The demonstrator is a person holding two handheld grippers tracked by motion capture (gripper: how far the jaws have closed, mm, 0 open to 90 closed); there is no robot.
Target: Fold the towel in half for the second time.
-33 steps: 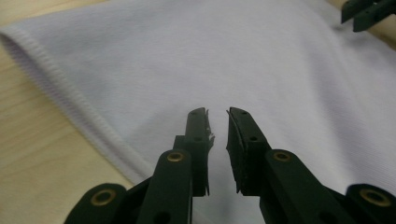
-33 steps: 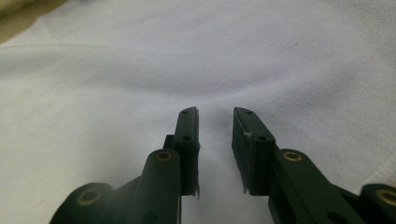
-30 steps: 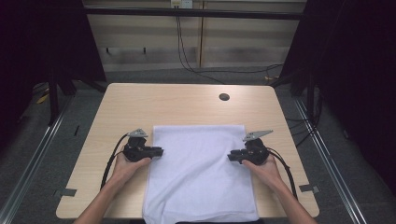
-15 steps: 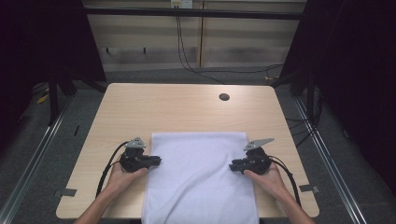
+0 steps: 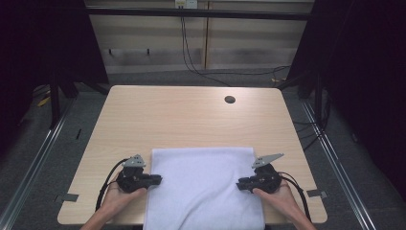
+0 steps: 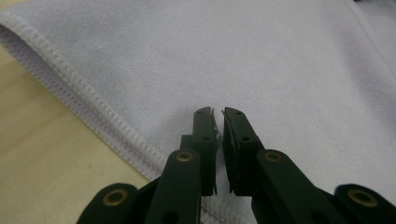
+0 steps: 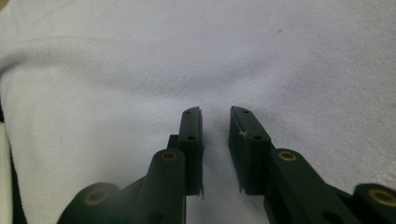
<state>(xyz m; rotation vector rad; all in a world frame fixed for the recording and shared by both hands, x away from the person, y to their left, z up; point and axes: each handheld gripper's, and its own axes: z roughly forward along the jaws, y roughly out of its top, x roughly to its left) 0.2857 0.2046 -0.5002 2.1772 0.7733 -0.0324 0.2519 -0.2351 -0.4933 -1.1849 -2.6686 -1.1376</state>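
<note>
A white towel (image 5: 203,187) lies flat on the near half of the wooden counter (image 5: 191,120). Its near end seems to hang over the counter's edge, toward the person.

The towel looks soft, light and floppy. It will bend and sag when lifted, so I think it needs two holds at once. It is not slippery and it will not break. The best place to grab it looks like the sides, where a thick stitched hem (image 6: 93,107) runs along the edge.

The left gripper (image 5: 155,180) sits at the towel's left side. Its jaws have just been closing, and now just a thin crack is left between them. No cloth is in that crack. The right gripper (image 5: 241,183) sits at the towel's right side. Its jaws have just been closing too, but they are a bit wider apart, with bare towel showing through the gap and nothing pinched.

The counter is smooth, pale wood with a small round hole (image 5: 230,99) near the far side. Around it are a grey floor (image 5: 72,143), dark curtains (image 5: 359,72) and some cables (image 5: 191,52) at the back.
</note>
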